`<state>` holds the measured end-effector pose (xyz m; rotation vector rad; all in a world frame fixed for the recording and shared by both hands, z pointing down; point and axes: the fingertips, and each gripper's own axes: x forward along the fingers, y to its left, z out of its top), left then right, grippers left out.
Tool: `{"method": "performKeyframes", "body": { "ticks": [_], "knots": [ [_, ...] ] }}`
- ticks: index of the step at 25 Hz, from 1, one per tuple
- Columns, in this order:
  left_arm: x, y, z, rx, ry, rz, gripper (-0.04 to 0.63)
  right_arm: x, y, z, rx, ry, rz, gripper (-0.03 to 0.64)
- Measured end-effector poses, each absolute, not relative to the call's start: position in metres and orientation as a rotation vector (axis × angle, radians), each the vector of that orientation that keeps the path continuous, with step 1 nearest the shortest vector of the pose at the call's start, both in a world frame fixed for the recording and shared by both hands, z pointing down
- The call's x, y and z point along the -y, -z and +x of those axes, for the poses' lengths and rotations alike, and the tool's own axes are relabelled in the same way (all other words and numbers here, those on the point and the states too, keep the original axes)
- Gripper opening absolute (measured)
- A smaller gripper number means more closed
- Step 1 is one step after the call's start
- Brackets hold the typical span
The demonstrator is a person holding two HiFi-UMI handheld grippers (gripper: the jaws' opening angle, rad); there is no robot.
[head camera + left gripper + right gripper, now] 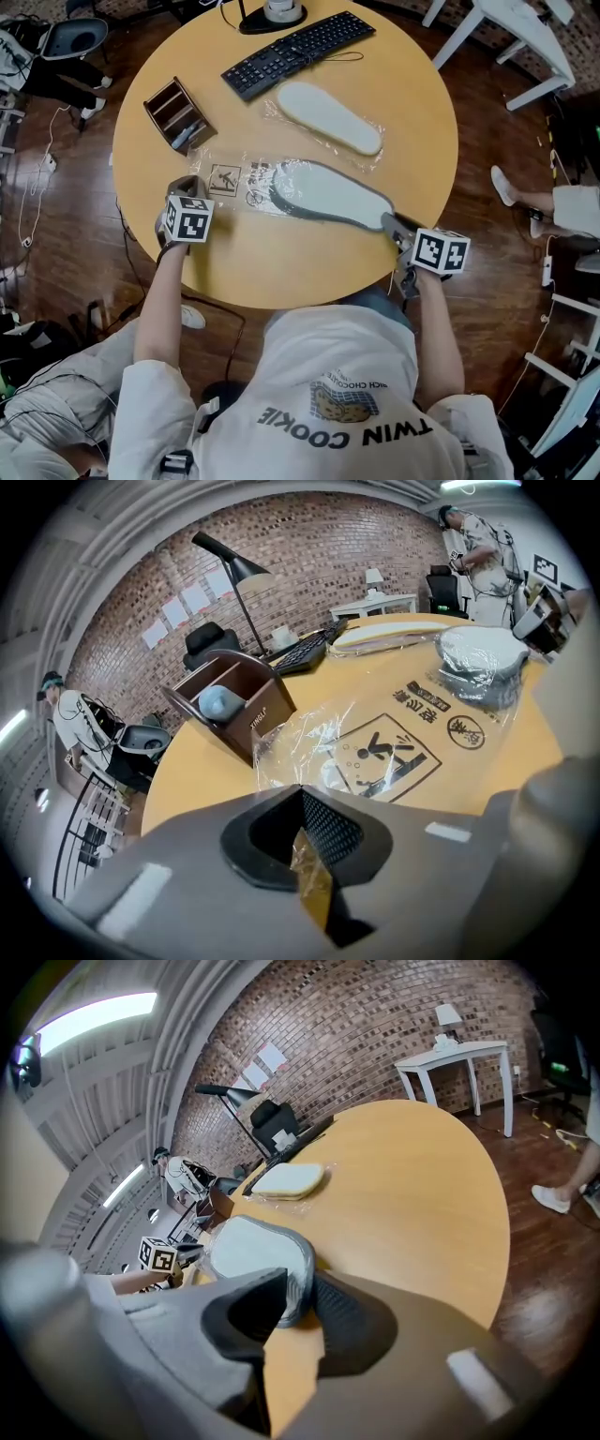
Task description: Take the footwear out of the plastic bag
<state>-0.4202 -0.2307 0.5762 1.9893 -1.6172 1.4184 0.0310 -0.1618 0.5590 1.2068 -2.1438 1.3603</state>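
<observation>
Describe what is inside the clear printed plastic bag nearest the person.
The toe end of a grey-edged slipper lies inside the bag; its heel sticks out, clamped by the right gripper. The underside is hidden.

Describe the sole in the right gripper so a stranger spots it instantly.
On the round table, beside the black keyboard, lie two soles. The nearer sole has one end in a clear printed bag, the other in the right gripper. Only it has a dark grey rim; the cream sole lacks one.
</observation>
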Motion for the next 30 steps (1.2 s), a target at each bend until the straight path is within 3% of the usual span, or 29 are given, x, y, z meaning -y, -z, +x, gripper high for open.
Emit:
{"method": "performKeyframes", "body": {
  "ticks": [30],
  "knots": [
    [0.230,-0.579,-0.418,1.594,-1.514,1.974,0.005,0.144,-0.560,0.106,2.079,-1.389,1.319,0.091]
  ]
}}
